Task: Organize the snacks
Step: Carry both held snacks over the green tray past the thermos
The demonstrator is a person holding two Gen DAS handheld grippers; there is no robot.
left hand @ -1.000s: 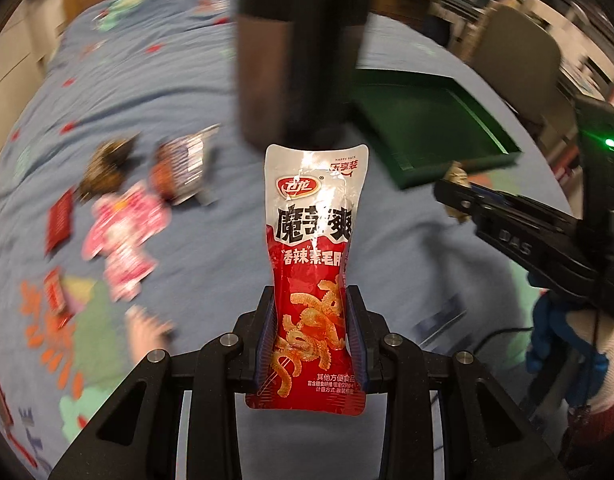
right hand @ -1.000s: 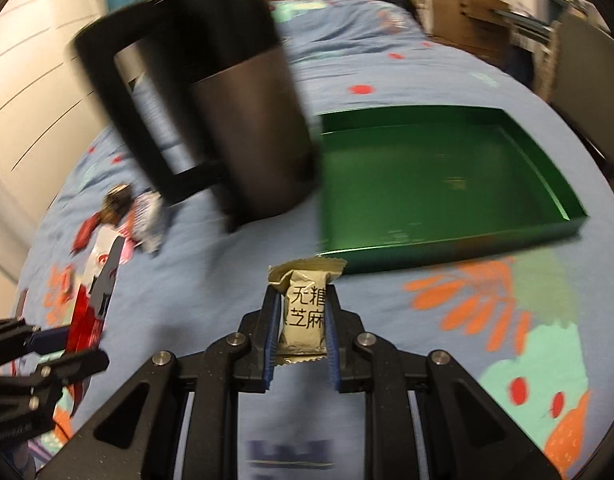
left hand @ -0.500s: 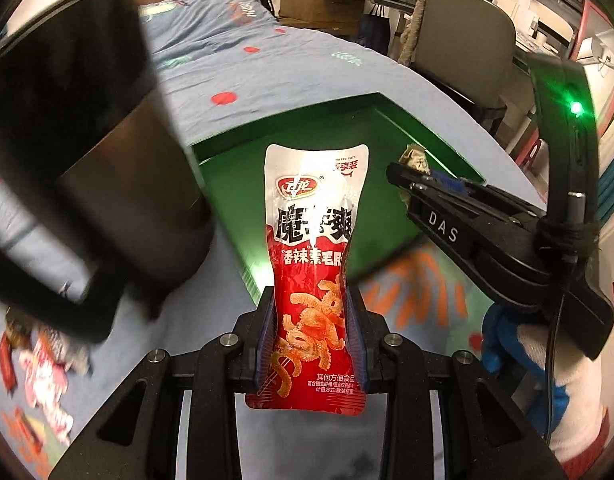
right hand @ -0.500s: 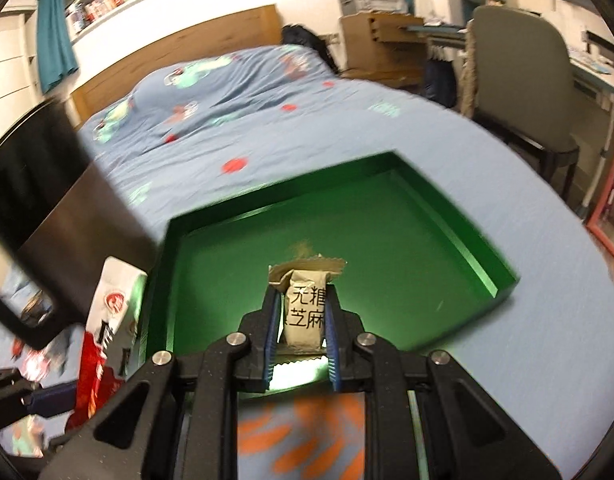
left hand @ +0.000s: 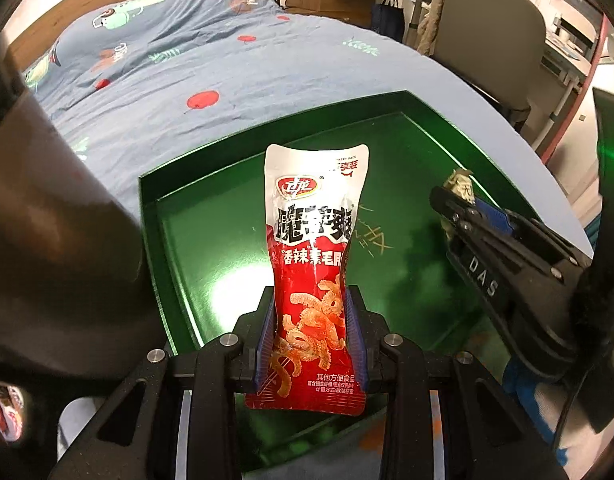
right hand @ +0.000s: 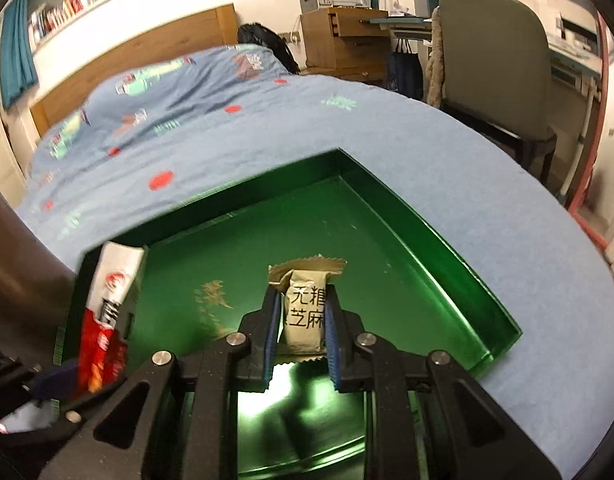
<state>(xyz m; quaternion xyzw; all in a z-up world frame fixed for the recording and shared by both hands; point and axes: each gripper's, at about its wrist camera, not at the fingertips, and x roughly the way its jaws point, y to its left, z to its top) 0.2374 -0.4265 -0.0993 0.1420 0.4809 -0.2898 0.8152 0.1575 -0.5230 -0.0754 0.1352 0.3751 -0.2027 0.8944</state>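
L gripper (left hand: 310, 334) clamped on red-and-white snack pouch (left hand: 313, 276) – pouch upright between pads, above green tray (left hand: 459, 128). R gripper (right hand: 301, 334) pinched tight on small beige sesame pack (right hand: 305, 310), tray floor just beyond its fingertips.

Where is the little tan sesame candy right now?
The right gripper is pinching the tan candy above the green tray, right of the red snack packet in the left gripper.
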